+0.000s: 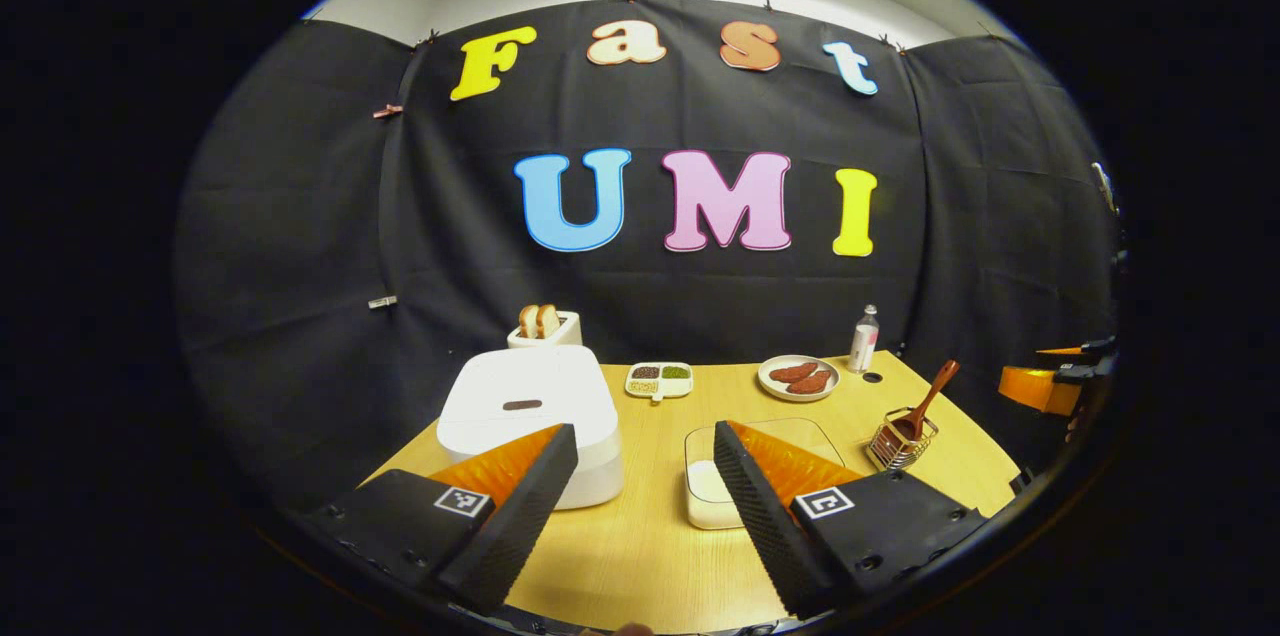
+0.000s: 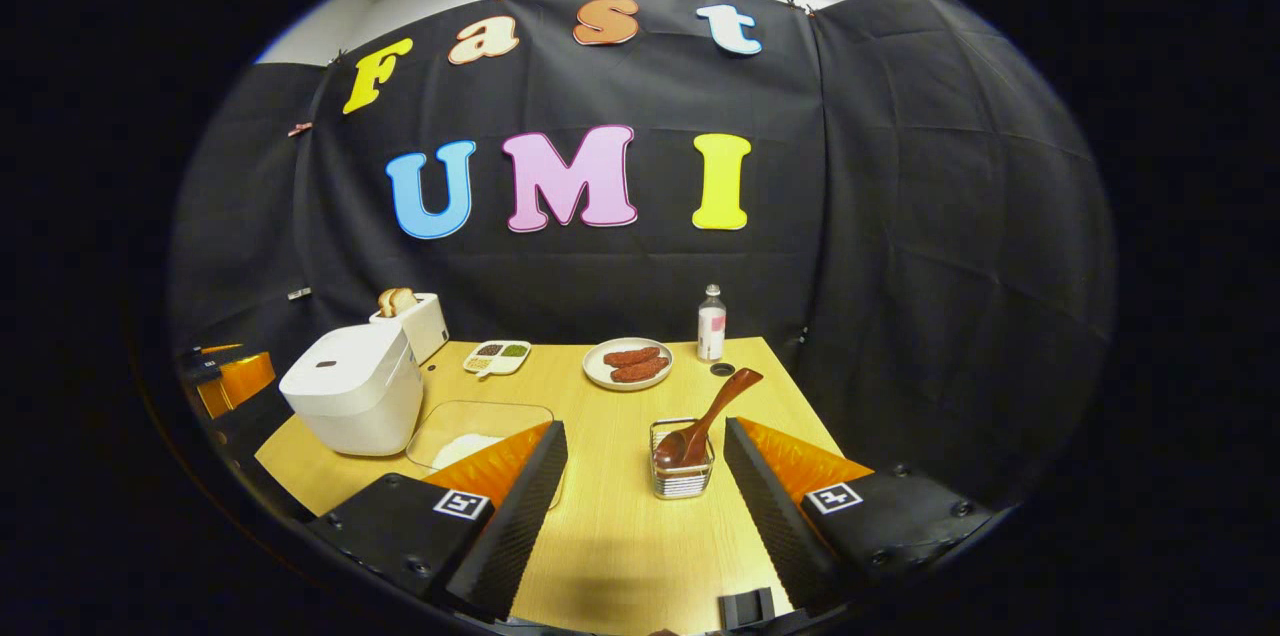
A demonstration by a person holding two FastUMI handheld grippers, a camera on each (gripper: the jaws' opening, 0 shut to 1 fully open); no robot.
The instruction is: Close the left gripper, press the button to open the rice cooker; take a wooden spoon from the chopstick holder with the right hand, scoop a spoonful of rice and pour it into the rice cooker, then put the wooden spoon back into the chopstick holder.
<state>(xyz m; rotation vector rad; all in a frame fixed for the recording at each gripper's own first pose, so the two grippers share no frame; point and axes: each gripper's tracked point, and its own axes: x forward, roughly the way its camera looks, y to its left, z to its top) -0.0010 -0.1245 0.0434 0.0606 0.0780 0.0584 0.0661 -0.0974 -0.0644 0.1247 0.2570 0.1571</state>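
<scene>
Landmark: rice cooker [image 1: 528,416], white, lid down, on the left part of the wooden table [image 1: 640,556].

Left gripper view, left to right:
- Toaster [image 1: 545,328] with two bread slices just behind the rice cooker, at the booth wall.
- Left gripper [image 1: 645,461] low over the near table edge, fingers spread wide apart, nothing between them. Its left finger overlaps the rice cooker's front right corner in the picture; cannot tell if they touch.
- Clear rice container [image 1: 712,486] with white rice, just right of the rice cooker, partly behind the gripper's right finger.
- Small divided dish [image 1: 659,380] behind and right of the rice cooker.
- Plate [image 1: 797,378] with brown food further right, then a bottle [image 1: 864,338] at the back.
- Wire chopstick holder [image 1: 901,440] well right of the rice cooker, wooden spoon [image 1: 928,401] standing in it, handle tilted up to the right.
- The other gripper shows in part at the far right edge, off the table.

Right gripper view:
- Right gripper [image 2: 645,461] well right of the rice cooker [image 2: 352,401], fingers wide apart, empty.
- Chopstick holder [image 2: 682,461] with wooden spoon [image 2: 712,416] sits between its fingers, farther ahead, untouched.
- Rice container [image 2: 480,431] just right of the rice cooker.
</scene>
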